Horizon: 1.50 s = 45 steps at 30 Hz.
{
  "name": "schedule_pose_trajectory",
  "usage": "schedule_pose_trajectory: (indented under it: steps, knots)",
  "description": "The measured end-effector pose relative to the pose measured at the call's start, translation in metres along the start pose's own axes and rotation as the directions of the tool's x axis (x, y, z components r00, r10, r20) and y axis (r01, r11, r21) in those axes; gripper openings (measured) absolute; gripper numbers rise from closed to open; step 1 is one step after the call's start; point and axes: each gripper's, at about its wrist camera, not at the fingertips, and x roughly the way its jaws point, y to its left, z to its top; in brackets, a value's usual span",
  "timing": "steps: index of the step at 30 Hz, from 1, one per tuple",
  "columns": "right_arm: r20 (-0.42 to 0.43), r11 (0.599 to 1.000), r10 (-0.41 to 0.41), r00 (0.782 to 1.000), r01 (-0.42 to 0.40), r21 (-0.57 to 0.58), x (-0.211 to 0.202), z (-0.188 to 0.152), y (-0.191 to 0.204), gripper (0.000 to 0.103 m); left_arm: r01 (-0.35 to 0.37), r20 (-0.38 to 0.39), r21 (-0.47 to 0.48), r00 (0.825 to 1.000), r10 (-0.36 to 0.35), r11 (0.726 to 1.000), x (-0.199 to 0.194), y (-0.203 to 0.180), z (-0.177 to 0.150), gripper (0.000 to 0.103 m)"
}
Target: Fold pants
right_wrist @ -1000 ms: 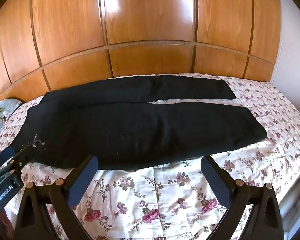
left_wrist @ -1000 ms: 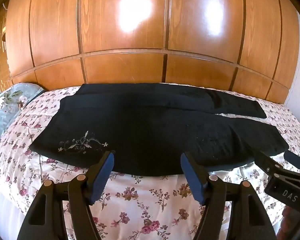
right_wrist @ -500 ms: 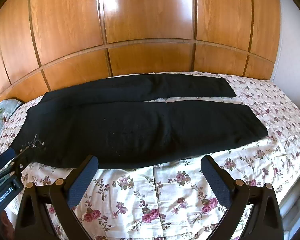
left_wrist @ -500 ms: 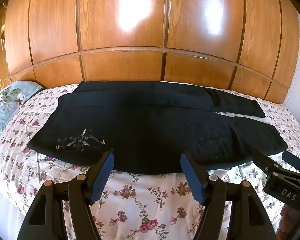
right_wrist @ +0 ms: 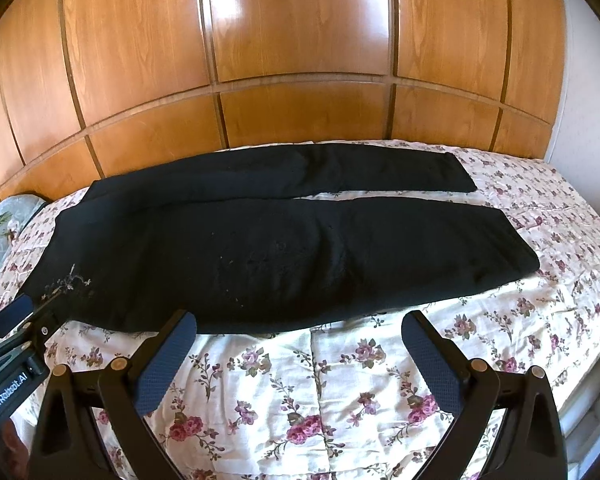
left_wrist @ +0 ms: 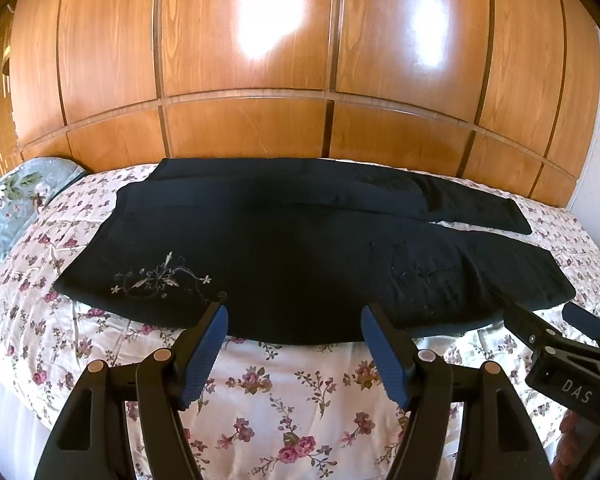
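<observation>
Black pants (left_wrist: pixel 292 248) lie flat across the floral bedspread, waist to the left, both legs stretched right; they also show in the right wrist view (right_wrist: pixel 284 248). A pale floral embroidery (left_wrist: pixel 160 280) sits near the waist. My left gripper (left_wrist: pixel 294 320) is open and empty, hovering just before the near edge of the pants at the upper leg. My right gripper (right_wrist: pixel 300 330) is open wide and empty, just before the near leg's edge. Each gripper shows in the other's view: the right one (left_wrist: pixel 540 320), the left one (right_wrist: pixel 32 316).
The floral bedspread (right_wrist: pixel 340 392) covers the bed. A wooden panelled wall (left_wrist: pixel 300 80) runs behind the bed. A grey-blue floral pillow (left_wrist: pixel 8 200) lies at the left end. The bed's right edge (right_wrist: pixel 588 360) drops off near a white wall.
Both grippers have drawn back and up a little, so the pants sit slightly higher in view. Both stay open and the pants have not moved.
</observation>
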Motion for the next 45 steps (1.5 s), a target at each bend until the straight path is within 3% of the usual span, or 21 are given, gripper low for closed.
schedule_pose_trajectory:
  steps: [35, 39, 45]
  knots:
    - [-0.025, 1.000, -0.014, 1.000, 0.013, -0.011, 0.010, -0.004, 0.002, 0.103, 0.018, -0.094, -0.074, 0.995, -0.025, 0.997, 0.023, 0.015, -0.009, 0.070]
    - [-0.018, 1.000, -0.009, 1.000, 0.009, 0.004, 0.012, -0.006, -0.002, 0.103, 0.071, -0.135, -0.135, 0.987, -0.089, 0.988, 0.033, 0.026, -0.012, 0.070]
    - [-0.005, 1.000, 0.010, 1.000, -0.010, -0.017, 0.021, -0.009, -0.003, 0.103, 0.112, -0.178, -0.309, 0.969, -0.173, 0.944, 0.053, 0.053, -0.024, 0.070]
